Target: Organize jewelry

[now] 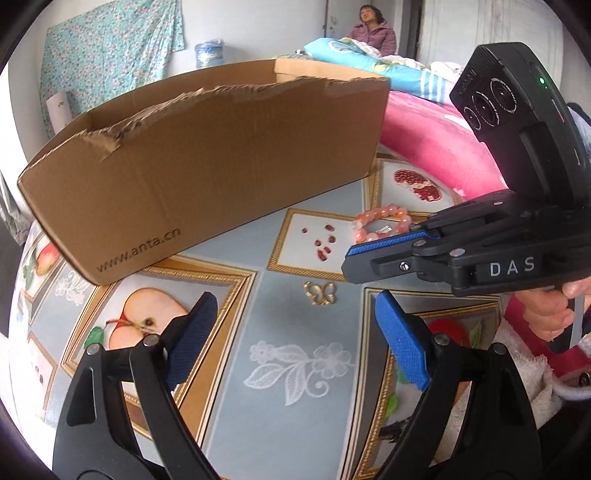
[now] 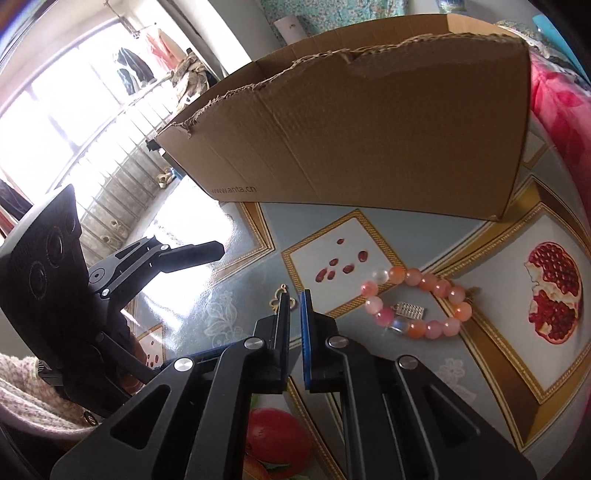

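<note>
A gold butterfly pendant point(image 1: 320, 293) lies on the fruit-patterned tablecloth point(image 1: 273, 354), ahead of my open, empty left gripper point(image 1: 295, 314). A pink and orange bead bracelet point(image 1: 382, 221) lies further right, with a small silver piece point(image 2: 410, 309) inside its ring point(image 2: 417, 302). My right gripper point(image 2: 295, 301) is nearly shut and holds nothing; it hovers just right of the pendant point(image 2: 282, 299) and left of the bracelet. It shows from the side in the left wrist view point(image 1: 351, 258). A torn-edged cardboard box point(image 1: 207, 166) stands open behind.
The box fills the back of the table point(image 2: 369, 122). A pink quilt point(image 1: 436, 140) lies at the right edge. The left gripper's body point(image 2: 59, 295) shows at the left of the right wrist view. A person point(image 1: 373, 33) sits far behind.
</note>
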